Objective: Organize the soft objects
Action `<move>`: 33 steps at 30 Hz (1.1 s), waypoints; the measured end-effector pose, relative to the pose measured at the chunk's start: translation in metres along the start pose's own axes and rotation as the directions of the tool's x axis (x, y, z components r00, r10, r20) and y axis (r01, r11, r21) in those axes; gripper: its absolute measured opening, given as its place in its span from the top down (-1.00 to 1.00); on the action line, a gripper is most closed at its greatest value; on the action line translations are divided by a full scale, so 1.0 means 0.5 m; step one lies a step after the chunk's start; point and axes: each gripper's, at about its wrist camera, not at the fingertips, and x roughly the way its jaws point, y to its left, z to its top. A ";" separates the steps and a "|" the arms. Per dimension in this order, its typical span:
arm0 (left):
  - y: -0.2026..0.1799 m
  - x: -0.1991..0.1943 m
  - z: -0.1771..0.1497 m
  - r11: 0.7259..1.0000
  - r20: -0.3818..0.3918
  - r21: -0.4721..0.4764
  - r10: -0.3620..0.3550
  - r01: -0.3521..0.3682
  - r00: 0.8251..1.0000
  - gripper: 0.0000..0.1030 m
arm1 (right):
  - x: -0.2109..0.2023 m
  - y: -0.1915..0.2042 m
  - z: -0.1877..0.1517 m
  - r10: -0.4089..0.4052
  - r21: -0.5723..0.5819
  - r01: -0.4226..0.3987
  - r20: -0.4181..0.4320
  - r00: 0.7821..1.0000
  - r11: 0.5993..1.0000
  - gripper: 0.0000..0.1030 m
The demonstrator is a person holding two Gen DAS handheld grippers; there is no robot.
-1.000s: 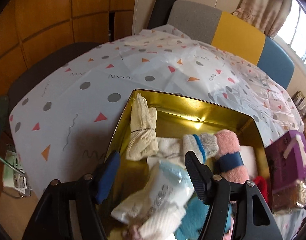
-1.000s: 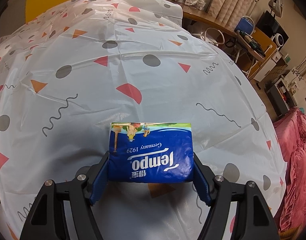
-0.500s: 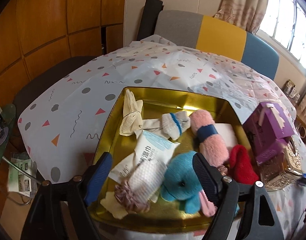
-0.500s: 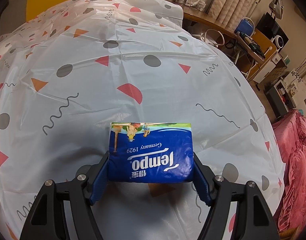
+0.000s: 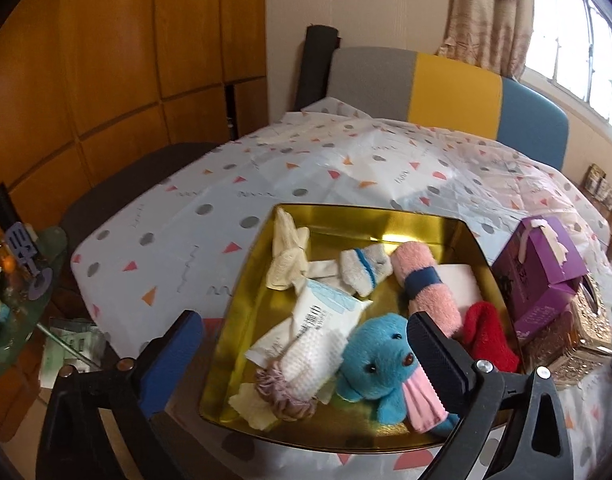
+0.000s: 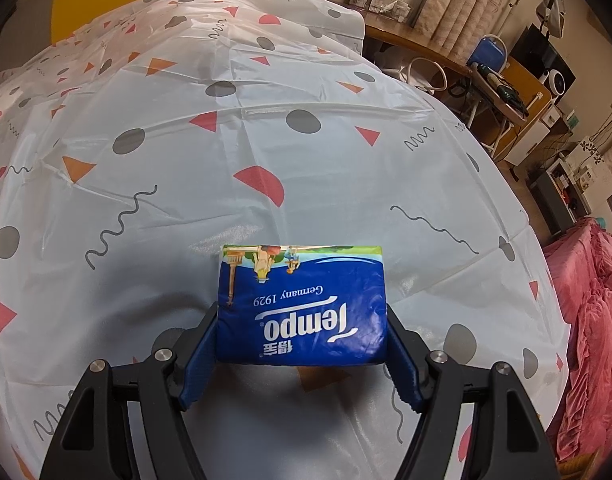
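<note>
A gold tin tray [image 5: 338,216] holds several soft things: a blue plush toy [image 5: 376,362], a rolled pink towel [image 5: 430,284], a red sock [image 5: 488,336], a white wipes pack [image 5: 322,316], cream cloths [image 5: 286,252] and a scrunchie [image 5: 280,388]. My left gripper [image 5: 306,340] hovers above the tray's near side, its jaws opening wide with nothing pressed between them. On the patterned tablecloth in the right wrist view, my right gripper [image 6: 302,338] is shut on a blue Tempo tissue pack [image 6: 302,304], gripping its two short ends.
A purple box [image 5: 542,268] and a gold woven box [image 5: 574,344] stand right of the tray. A grey, yellow and blue chair back [image 5: 446,84] lies beyond the table. The table's left edge drops to a cluttered side table [image 5: 18,300]. A pink bedspread [image 6: 590,312] sits right.
The left gripper has drawn back and up from the tray, so the whole tin now shows, and its jaws have spread wider. The right gripper and tissue pack have not moved.
</note>
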 end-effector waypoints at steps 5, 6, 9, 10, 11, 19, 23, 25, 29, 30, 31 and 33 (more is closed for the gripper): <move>0.008 -0.002 -0.004 1.000 0.000 0.001 -0.007 0.007 1.000 -1.00 | -0.003 0.003 -0.002 -0.004 0.008 0.004 0.000 1.000 1.000 -0.44; 0.009 -0.001 -0.005 1.000 -0.001 0.002 -0.011 0.011 1.000 -1.00 | -0.003 0.002 -0.002 -0.003 0.011 0.003 0.000 1.000 1.000 -0.44; 0.011 -0.002 -0.009 1.000 -0.001 0.001 -0.014 0.014 1.000 -0.99 | -0.001 0.000 -0.001 0.001 0.018 -0.001 -0.002 1.000 1.000 -0.44; 0.012 -0.001 -0.010 1.000 -0.002 -0.001 -0.011 0.011 1.000 -1.00 | -0.001 -0.001 -0.001 0.003 0.020 -0.003 -0.004 1.000 1.000 -0.44; 0.012 0.001 -0.010 1.000 -0.005 -0.002 -0.013 0.013 1.000 -0.99 | 0.000 -0.002 0.000 0.005 0.022 -0.005 -0.004 1.000 1.000 -0.44; 0.012 0.008 -0.011 1.000 -0.018 0.001 -0.006 0.006 1.000 -0.99 | 0.004 -0.010 0.007 0.055 0.052 -0.055 -0.003 0.998 0.997 -0.44; 0.013 0.009 -0.010 1.000 -0.017 0.004 -0.011 0.011 1.000 -0.99 | 0.004 0.005 0.011 0.065 0.027 -0.065 0.009 0.998 0.997 -0.44; 0.012 0.009 -0.009 1.000 -0.015 0.012 -0.015 0.015 1.000 -0.99 | 0.005 0.004 0.011 0.080 0.036 -0.080 0.003 0.997 0.996 -0.44; 0.010 0.009 -0.008 1.000 -0.012 0.017 -0.022 0.023 1.000 -0.99 | 0.009 -0.003 0.009 0.103 0.072 -0.102 -0.014 0.995 0.992 -0.44; 0.009 0.008 -0.008 0.999 -0.011 0.022 -0.023 0.023 1.000 -0.99 | 0.009 -0.004 0.009 0.107 0.079 -0.106 -0.018 0.994 0.991 -0.44; 0.008 0.007 -0.008 0.999 -0.009 0.028 -0.023 0.023 1.000 -0.99 | 0.008 -0.004 0.008 0.109 0.082 -0.107 -0.020 0.994 0.991 -0.44; 0.008 0.006 -0.010 0.999 -0.003 0.036 -0.022 0.022 1.000 -0.99 | 0.007 -0.003 0.007 0.110 0.089 -0.107 -0.026 0.994 0.990 -0.44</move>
